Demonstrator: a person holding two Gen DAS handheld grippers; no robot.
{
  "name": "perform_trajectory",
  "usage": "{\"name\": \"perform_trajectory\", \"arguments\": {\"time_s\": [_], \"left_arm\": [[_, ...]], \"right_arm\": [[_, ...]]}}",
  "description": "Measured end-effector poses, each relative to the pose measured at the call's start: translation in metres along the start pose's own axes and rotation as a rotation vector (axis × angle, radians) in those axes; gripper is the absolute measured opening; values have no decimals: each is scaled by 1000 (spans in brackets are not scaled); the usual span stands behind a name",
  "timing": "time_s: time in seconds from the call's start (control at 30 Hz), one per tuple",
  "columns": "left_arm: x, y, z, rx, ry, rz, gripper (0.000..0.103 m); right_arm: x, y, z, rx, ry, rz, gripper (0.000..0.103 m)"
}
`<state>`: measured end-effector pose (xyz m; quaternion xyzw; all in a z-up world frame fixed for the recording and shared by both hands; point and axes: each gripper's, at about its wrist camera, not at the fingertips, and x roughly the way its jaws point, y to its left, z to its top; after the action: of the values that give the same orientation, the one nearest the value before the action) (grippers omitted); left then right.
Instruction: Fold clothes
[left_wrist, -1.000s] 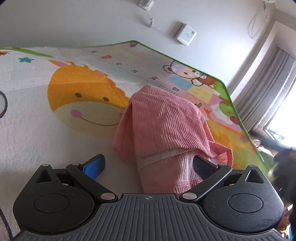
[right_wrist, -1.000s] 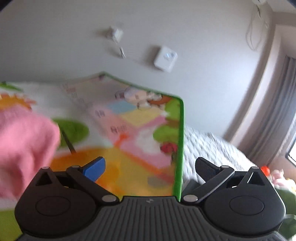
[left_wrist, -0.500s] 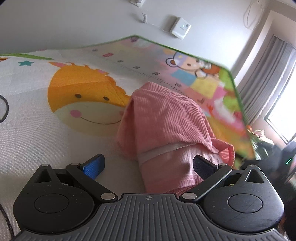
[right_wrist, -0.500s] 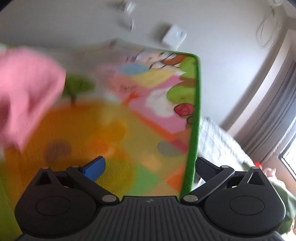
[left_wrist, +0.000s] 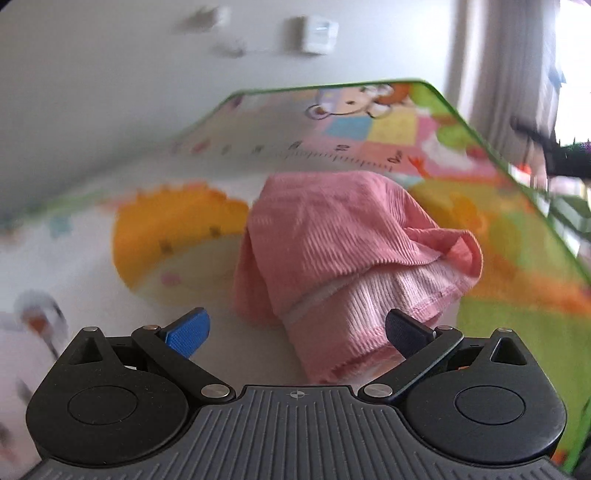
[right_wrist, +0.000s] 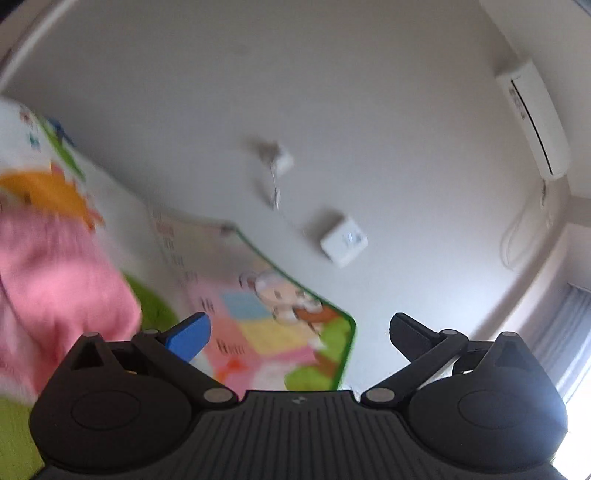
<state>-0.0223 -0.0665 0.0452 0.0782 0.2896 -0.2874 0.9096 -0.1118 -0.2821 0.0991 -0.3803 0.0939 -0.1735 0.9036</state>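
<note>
Left wrist view: pink garment (left_wrist: 343, 254) folded into a bundle on the play mat (left_wrist: 480, 295), lying over the orange cartoon face and the green patch, its near hem just ahead of the left tool (left_wrist: 297, 330). Right wrist view shows mostly wall: a white wall box (right_wrist: 344, 242), a plug with cord (right_wrist: 275, 166), an AC unit (right_wrist: 535, 123) top right. Garment there is only a blurred pink mass at left (right_wrist: 55, 288), well off the right tool (right_wrist: 299, 336).

Versus 0.5 s ago: right view has swung up from the mat toward the wall; mat corner now sits low in frame. Left view has shifted, garment more centred, whole frame motion-blurred. Garment shape unchanged.

Both tools: fingers spread wide, released, gripping nothing. Left tool points down at the garment; right tool is tilted upward, past the mat's far corner.
</note>
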Motion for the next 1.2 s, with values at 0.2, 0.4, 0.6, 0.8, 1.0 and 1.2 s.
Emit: {"name": "perform_trajectory", "arguments": {"time_s": [0.2, 0.4, 0.6, 0.8, 1.0, 1.2], "left_arm": [[10, 2, 36, 115, -20, 4, 103], [45, -13, 35, 271, 47, 5, 103], [58, -11, 28, 240, 34, 65, 103], [42, -1, 22, 272, 21, 133, 103], [15, 28, 25, 142, 69, -207, 103], [44, 75, 50, -190, 49, -236, 103]], "right_arm": [[14, 27, 7, 66, 97, 381, 103], [28, 87, -26, -150, 208, 401, 103], [26, 92, -34, -204, 83, 85, 103], [6, 58, -40, -88, 101, -6, 103], [1, 40, -53, -12, 226, 305, 103], [47, -20, 16, 393, 118, 427, 103]]}}
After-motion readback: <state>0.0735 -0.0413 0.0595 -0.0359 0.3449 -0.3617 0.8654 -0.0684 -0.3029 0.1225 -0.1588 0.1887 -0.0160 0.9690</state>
